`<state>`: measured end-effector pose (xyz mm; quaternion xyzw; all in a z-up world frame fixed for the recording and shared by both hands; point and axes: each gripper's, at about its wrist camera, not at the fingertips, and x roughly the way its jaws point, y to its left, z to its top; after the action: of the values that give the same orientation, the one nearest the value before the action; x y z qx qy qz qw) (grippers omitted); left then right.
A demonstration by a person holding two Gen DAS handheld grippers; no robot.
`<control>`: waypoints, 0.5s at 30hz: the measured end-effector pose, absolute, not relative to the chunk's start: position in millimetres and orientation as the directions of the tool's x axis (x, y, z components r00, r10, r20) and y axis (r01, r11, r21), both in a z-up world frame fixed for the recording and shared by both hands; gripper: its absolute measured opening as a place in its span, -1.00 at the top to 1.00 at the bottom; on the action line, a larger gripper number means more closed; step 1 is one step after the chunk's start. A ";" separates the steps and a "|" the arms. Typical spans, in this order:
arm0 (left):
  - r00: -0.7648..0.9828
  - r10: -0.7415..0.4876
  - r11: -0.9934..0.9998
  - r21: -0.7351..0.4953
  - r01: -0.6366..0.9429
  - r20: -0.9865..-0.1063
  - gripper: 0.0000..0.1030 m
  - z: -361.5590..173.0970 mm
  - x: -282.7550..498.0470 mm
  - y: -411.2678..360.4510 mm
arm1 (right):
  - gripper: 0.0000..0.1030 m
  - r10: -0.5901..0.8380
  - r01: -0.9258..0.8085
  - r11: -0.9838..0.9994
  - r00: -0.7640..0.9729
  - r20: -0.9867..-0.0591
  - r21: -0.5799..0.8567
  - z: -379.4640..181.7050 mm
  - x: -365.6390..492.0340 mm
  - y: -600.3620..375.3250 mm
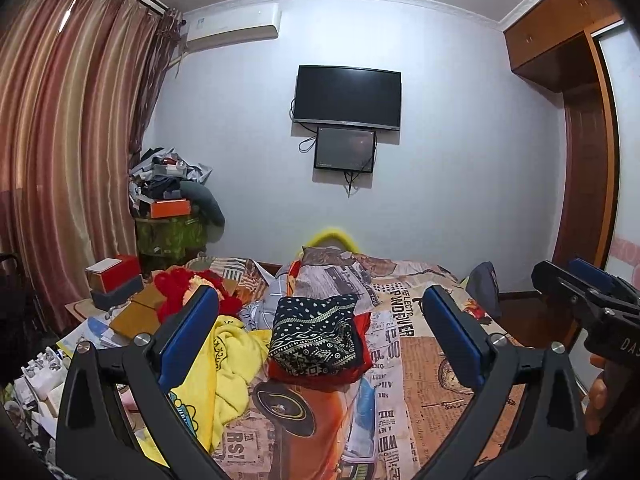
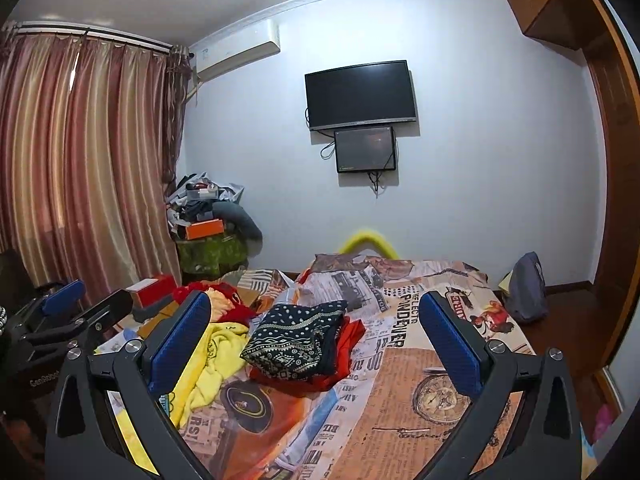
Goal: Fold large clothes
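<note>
A folded dark patterned garment (image 1: 316,334) lies on a folded red garment (image 1: 320,376) in the middle of the bed; both also show in the right wrist view (image 2: 294,340), the red one (image 2: 352,334) beneath. A crumpled yellow garment (image 1: 230,360) lies to their left, also in the right wrist view (image 2: 212,360). A red fluffy garment (image 1: 180,288) lies farther back left. My left gripper (image 1: 320,320) is open and empty, held above the bed. My right gripper (image 2: 316,320) is open and empty too, and shows at the right edge of the left wrist view (image 1: 576,280).
The bed carries a newspaper-print cover (image 2: 420,392). Boxes and papers (image 1: 116,280) crowd the bed's left side. A cluttered pile (image 1: 172,192) stands in the far corner by the curtains (image 1: 60,140). A wardrobe (image 1: 580,120) is on the right. A grey bag (image 2: 526,288) sits by the bed.
</note>
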<state>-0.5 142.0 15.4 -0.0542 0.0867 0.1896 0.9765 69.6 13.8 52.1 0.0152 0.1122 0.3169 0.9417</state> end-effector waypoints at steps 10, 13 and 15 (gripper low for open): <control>0.914 0.358 0.923 -0.074 -0.377 -0.193 -0.99 14.6 1.0 140.8 | -1.00 0.598 -0.592 0.800 0.775 -0.203 0.099 52.4 70.2 11.5; 0.915 0.355 0.925 -0.067 -0.373 -0.192 -0.99 13.1 0.5 139.0 | -1.00 0.599 -0.593 0.799 0.774 -0.204 0.100 52.8 70.2 10.8; 0.915 0.355 0.927 -0.059 -0.371 -0.190 -0.99 12.4 0.9 137.8 | -1.00 0.599 -0.592 0.799 0.773 -0.207 0.101 51.8 71.5 10.8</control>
<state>0.9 137.8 12.4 -0.0470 0.0882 0.1858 0.9775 71.5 10.8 51.9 0.0150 0.1152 0.3164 0.9415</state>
